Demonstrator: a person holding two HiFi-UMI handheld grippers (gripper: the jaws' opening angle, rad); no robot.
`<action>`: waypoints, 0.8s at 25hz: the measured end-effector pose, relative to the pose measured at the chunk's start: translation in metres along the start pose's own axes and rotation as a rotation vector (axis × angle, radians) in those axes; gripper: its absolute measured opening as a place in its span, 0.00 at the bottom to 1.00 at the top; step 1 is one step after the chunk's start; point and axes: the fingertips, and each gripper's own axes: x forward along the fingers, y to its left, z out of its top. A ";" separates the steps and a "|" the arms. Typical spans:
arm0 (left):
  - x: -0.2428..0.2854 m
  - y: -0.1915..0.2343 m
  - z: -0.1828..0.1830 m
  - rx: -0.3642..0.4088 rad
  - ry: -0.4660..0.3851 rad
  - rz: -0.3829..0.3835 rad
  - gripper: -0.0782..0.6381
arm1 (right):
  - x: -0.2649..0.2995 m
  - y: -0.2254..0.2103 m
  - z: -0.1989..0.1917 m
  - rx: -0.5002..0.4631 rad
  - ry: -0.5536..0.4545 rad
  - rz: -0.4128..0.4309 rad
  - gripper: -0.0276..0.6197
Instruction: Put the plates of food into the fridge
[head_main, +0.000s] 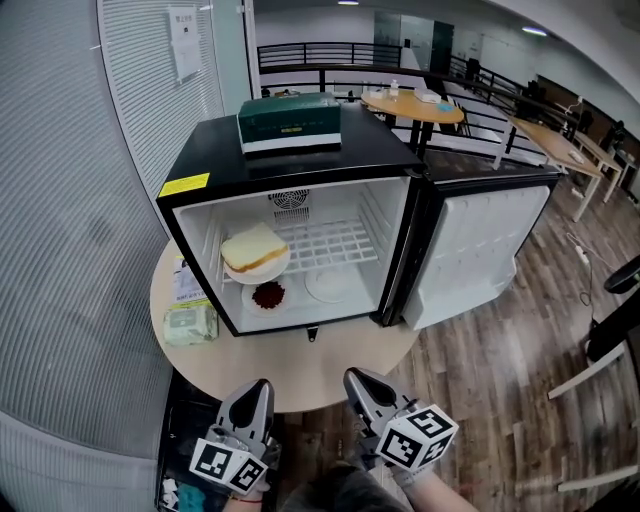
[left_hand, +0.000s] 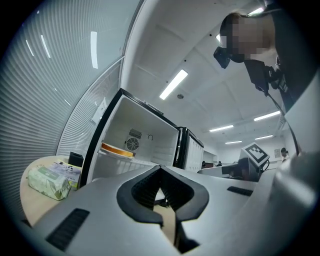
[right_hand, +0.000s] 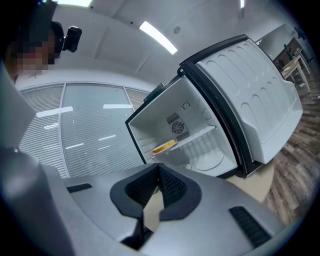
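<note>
Centre frame, the black mini fridge (head_main: 385, 140) stands open: a thick, pale bread slice (head_main: 253, 247) on a round white plate (head_main: 241, 274), wire shelf (head_main: 335, 240) — dark red food (head_main: 268, 295) below. Left gripper (head_main: 261, 386) and right gripper (head_main: 352, 378) — jaws pinched together, empty.

Fridge (head_main: 380, 140) front open toward desk (head_main: 300, 368) edge. Door (head_main: 480, 250) stands swung out at right and walls off that side. Wire shelf (head_main: 340, 245): left part taken by bread plate (head_main: 255, 255), right part free. Fridge floor: red-food plate (head_main: 268, 296) front-left, white disc (head_main: 328, 285) right of it, little bare floor. Desk strip before opening free. Tissue pack (head_main: 190, 323) left of fridge, outside opening. Green box (head_main: 288, 122) on fridge top, above entry.
</note>
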 end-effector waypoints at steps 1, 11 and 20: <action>0.002 0.000 -0.001 -0.001 0.003 0.004 0.10 | 0.002 -0.002 0.001 0.000 0.004 0.002 0.05; 0.011 0.012 -0.009 -0.015 0.016 0.067 0.10 | 0.013 -0.015 0.001 0.003 0.042 0.020 0.05; 0.022 0.016 -0.021 -0.017 0.032 0.085 0.10 | 0.017 -0.034 0.002 -0.040 0.056 0.007 0.05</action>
